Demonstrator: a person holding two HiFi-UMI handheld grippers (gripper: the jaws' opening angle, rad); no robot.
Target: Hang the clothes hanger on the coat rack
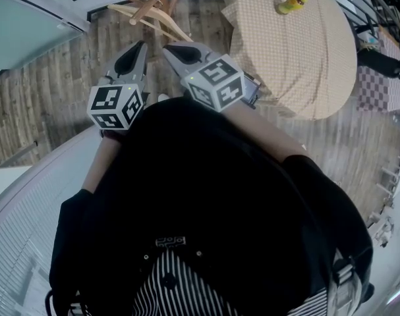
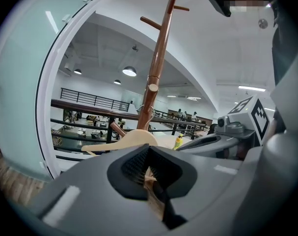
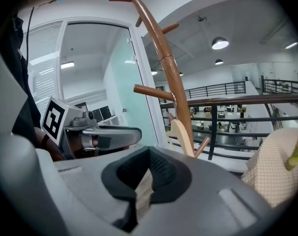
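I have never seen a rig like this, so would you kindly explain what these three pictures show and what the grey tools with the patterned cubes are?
There is no robot here. A person holds a two-jaw tool in each hand, the left gripper and the right gripper. The patterned cubes are part of the tools.

The head view comes from a camera on the person's head, looking steeply down. The other two views come from a camera riding on each gripper, looking along its jaws.

Ahead stands a wooden coat rack, and a pale clothes hanger appears to hang on it. To the right, a round table with a checked cloth carries a yellow bottle.

Both pairs of jaws are shut, and nothing is held.
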